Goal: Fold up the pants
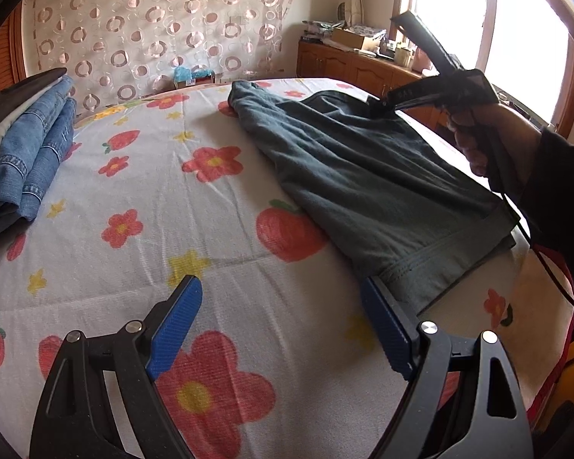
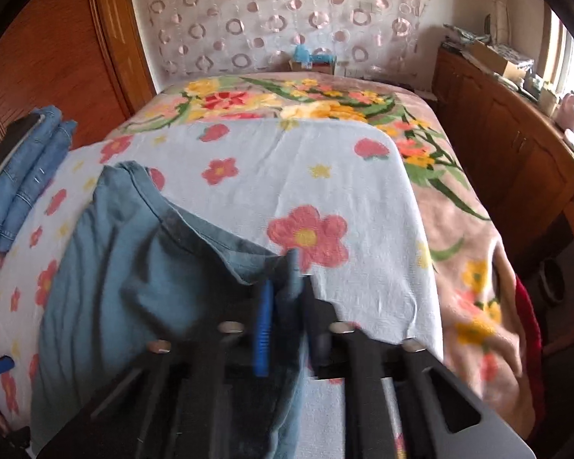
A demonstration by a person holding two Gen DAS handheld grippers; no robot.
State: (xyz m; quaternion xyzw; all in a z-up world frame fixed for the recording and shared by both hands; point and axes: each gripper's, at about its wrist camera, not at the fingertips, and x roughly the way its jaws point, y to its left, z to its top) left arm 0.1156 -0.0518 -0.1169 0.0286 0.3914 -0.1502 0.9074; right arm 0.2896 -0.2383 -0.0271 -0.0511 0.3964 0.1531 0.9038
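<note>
The left gripper gapes empty beside the pants; the right gripper pinches their edge; folded jeans lie well apart.

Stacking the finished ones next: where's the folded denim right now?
The folded denim lies at the left edge of the flowered sheet in both wrist views, apart from the dark pants.

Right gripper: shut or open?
Shut on the pants: right gripper has its blue pads together with a corner of the fabric pinched between them.
</note>
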